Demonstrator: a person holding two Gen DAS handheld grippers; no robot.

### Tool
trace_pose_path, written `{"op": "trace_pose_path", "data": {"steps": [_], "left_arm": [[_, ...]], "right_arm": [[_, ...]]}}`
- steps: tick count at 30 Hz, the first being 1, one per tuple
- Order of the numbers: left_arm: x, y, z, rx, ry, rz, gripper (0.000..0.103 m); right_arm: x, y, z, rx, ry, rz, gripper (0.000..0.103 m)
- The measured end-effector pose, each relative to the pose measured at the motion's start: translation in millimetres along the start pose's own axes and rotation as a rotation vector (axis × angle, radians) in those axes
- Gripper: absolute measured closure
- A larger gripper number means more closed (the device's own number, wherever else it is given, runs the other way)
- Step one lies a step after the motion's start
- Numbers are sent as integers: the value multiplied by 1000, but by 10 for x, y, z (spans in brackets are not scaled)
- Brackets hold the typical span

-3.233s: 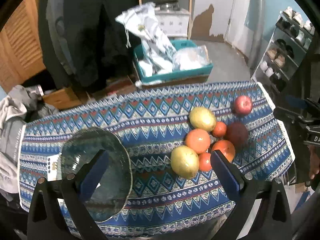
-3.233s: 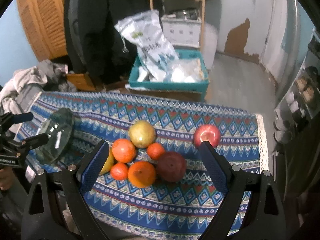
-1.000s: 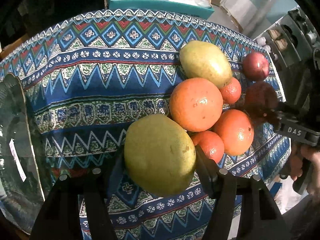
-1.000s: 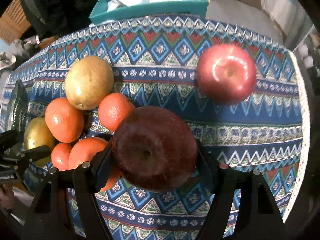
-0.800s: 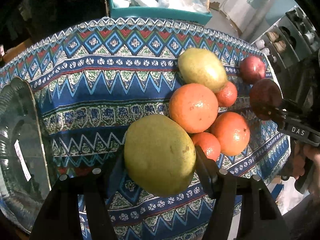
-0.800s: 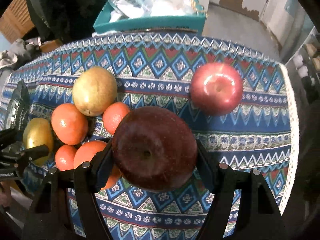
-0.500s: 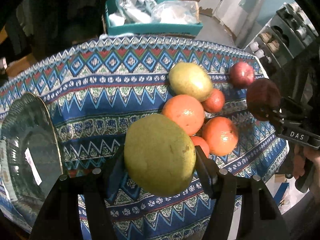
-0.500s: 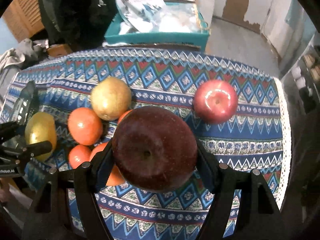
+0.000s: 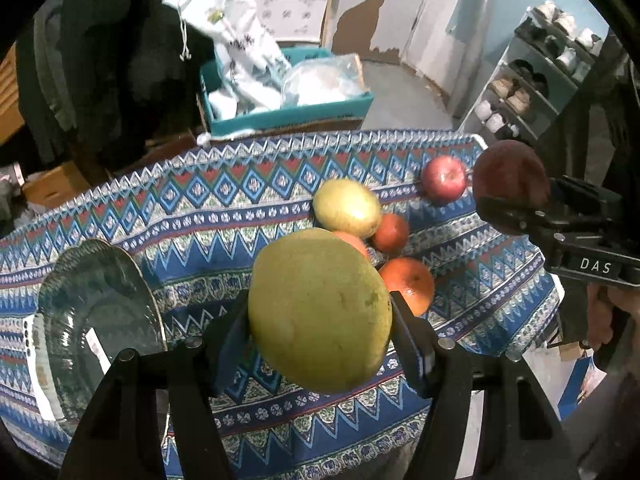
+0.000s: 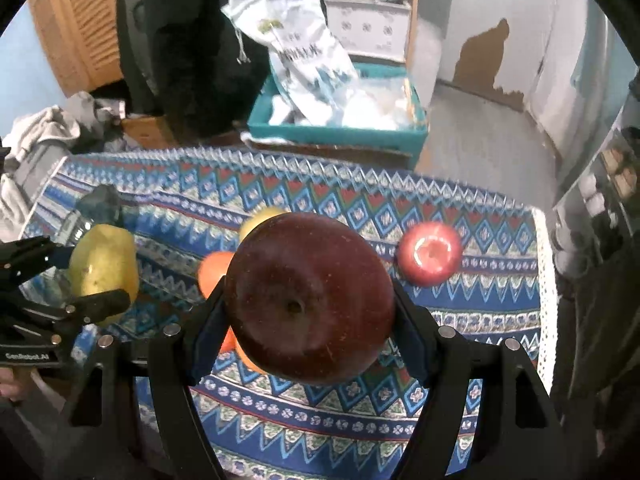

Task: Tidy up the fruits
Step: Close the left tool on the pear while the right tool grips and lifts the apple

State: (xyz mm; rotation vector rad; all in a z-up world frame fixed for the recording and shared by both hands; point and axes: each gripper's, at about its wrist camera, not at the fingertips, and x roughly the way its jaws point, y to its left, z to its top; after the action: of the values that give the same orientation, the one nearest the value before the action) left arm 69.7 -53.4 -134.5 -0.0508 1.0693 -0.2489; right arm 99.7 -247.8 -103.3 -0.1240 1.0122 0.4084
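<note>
Fruit fills both my claws: the left claw [image 9: 320,340] is clamped on a yellow-green pear [image 9: 319,310], the right claw [image 10: 308,332] on a dark red apple [image 10: 310,298], both clear of the worktop [image 9: 224,216]. I grip each across its widest part so it cannot roll out. Other fruit sits toward the worktop's right edge; the glass plate [image 9: 92,320], likely their destination, lies by the left edge.

Yellow-green pear [image 9: 320,312] and dark red apple [image 10: 310,298] held above tablecloth.
</note>
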Motion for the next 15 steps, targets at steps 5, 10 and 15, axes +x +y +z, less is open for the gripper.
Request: {"op": "trace_pose_path", "data": {"steps": [5, 10, 15], "left_arm": [[-190, -2, 13, 11, -47, 4, 36], [-373, -10, 20, 20, -89, 9, 36], [-560, -24, 36, 31, -130, 15, 36]], "right_arm": [[-204, 62, 78, -15, -57, 10, 29], [-390, 155, 131, -28, -101, 28, 29], [-533, 281, 176, -44, -135, 55, 29]]}}
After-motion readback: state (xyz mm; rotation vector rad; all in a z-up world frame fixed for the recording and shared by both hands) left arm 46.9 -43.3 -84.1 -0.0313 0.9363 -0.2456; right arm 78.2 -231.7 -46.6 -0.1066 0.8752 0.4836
